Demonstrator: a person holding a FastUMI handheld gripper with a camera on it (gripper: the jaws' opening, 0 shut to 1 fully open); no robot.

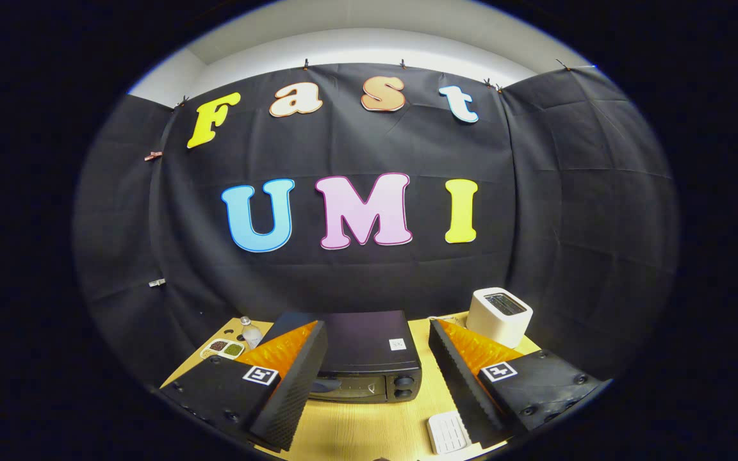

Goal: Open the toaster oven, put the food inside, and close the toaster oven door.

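Your hand-held gripper (372, 384) held wide open, gripping nothing, toaster oven (366, 358) between its 2 fingers, door shut, white toaster (500, 315) beyond, wooden bench (369, 426) beneath.

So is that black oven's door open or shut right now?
Shut. The toaster oven shows its door flat against the front, beside the knobs. The gripper is open, fingers either side of it.

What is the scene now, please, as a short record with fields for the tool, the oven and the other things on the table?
tool: tool, fingers wide open, holding nothing
toaster oven: toaster oven between and just ahead of the fingers, door shut
table: wooden table
white toaster: white toaster beyond the right finger
white slatted item: white slatted item on the table beside the right finger
small bottle: small bottle beyond the left finger
divided tray: divided tray beside the bottle
task state: door not yet opened
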